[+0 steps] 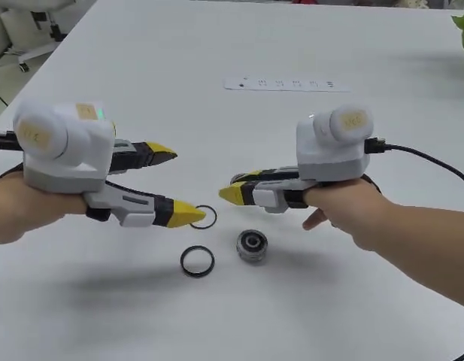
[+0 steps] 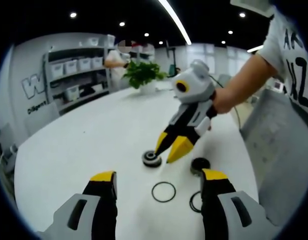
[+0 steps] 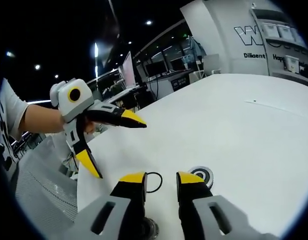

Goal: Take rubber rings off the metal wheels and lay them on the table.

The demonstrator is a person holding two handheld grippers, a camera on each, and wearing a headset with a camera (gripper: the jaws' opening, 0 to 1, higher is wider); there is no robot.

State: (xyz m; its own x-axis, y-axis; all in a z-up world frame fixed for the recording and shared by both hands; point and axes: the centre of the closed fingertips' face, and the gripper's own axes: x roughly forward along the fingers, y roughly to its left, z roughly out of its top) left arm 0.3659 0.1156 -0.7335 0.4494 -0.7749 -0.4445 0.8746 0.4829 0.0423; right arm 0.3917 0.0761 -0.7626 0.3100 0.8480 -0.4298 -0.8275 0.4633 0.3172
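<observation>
Rubber ring (image 1: 181, 262) lying flat on table (image 1: 216, 45), lower centre of head view, near metal wheel (image 1: 252, 246); left gripper (image 1: 177, 184) wide, right gripper (image 1: 232, 188) narrow, both empty. Left gripper view: ring (image 2: 153, 192) lower centre, between jaws. Right gripper view: ring (image 3: 162, 181) bottom centre.

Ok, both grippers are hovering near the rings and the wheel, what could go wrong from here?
The left gripper is wide open with one yellow tip right by the thin rubber ring; a sweep could flick it away. The metal wheel lies loose on the smooth table, so the right gripper may push it sliding instead of gripping it.
</observation>
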